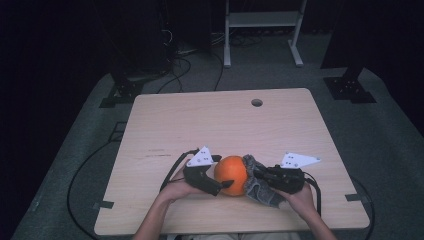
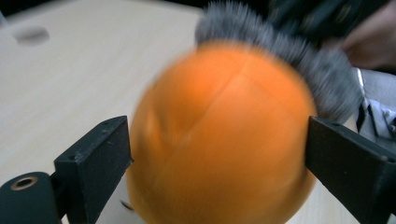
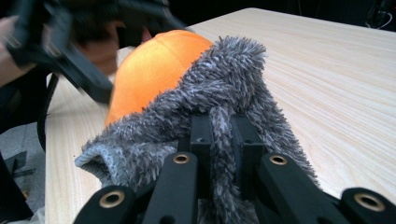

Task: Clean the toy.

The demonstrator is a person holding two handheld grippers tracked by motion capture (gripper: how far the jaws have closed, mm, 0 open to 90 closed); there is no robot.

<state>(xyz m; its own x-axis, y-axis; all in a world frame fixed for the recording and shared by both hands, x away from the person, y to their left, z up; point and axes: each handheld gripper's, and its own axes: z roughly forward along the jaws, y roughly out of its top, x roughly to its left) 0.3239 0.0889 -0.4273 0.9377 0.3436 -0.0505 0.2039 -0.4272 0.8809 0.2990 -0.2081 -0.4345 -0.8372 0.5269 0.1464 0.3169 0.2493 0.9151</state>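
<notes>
An orange ball (image 1: 231, 174) rests near the front edge of the wooden table (image 1: 225, 120). My left gripper (image 1: 223, 187) comes at it from the left, and its two jaws press against the ball's sides (image 2: 219, 135). A grey fuzzy cloth (image 1: 258, 188) lies against the ball's right side and partly over its top (image 2: 280, 46). My right gripper (image 3: 222, 135) is shut on a fold of the grey cloth (image 3: 224, 88). In the right gripper view the ball (image 3: 159, 65) sits just behind the cloth, and the left gripper (image 3: 79, 60) is a blur beyond it.
A round cable hole (image 1: 256, 102) sits near the table's far edge. Beyond the table stand a white metal frame (image 1: 262, 20) and black stand bases (image 1: 350, 87). Cables (image 1: 80, 175) trail over the grey floor at the left.
</notes>
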